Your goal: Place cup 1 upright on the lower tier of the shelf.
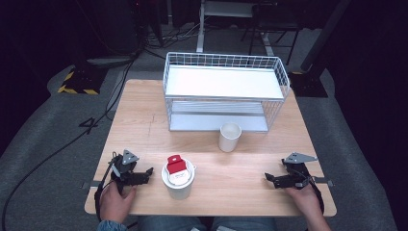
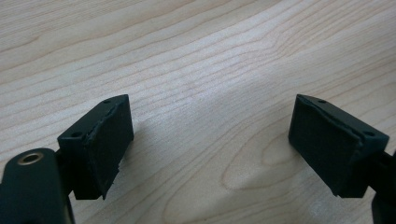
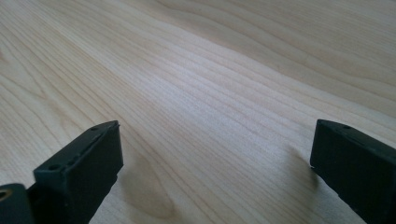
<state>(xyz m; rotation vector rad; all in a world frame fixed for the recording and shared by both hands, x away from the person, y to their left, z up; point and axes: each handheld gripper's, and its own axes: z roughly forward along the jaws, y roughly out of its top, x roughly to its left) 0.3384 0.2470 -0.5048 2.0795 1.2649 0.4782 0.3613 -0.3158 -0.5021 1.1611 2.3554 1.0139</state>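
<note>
A: Where are the two grippers sitting in the high view?

B: The left gripper (image 1: 144, 174) is resting at the lower left of the frame, on the desk (image 1: 144, 125), with a hand (image 1: 115, 202) wrapping around it from the bottom edge. The right gripper (image 1: 269, 178) is lying at the lower right, with the other hand (image 1: 305, 197) behind it. Both are pointing inward, toward the middle of the frame.

A: How are the fingers standing?

B: In the left gripper view the fingers (image 2: 100, 144) are standing wide apart with bare wood grain showing between them. In the right gripper view the fingers (image 3: 84, 168) are also spread wide, one at each lower corner of the frame, and nothing is lying between them either.

A: And what is closest to them?

B: A white cup (image 1: 178, 180) is standing upright at the lower centre of the high view, just beside the left gripper's tips but not touching them. A red and white packet (image 1: 176, 166) is sticking out of its top. It is well apart from the right gripper.

A: Anything else on the desk?

B: A second white cup (image 1: 229, 137), looking empty, is standing just right of centre, near the front of a white wire rack (image 1: 226, 91) that is occupying the upper middle of the frame.
</note>
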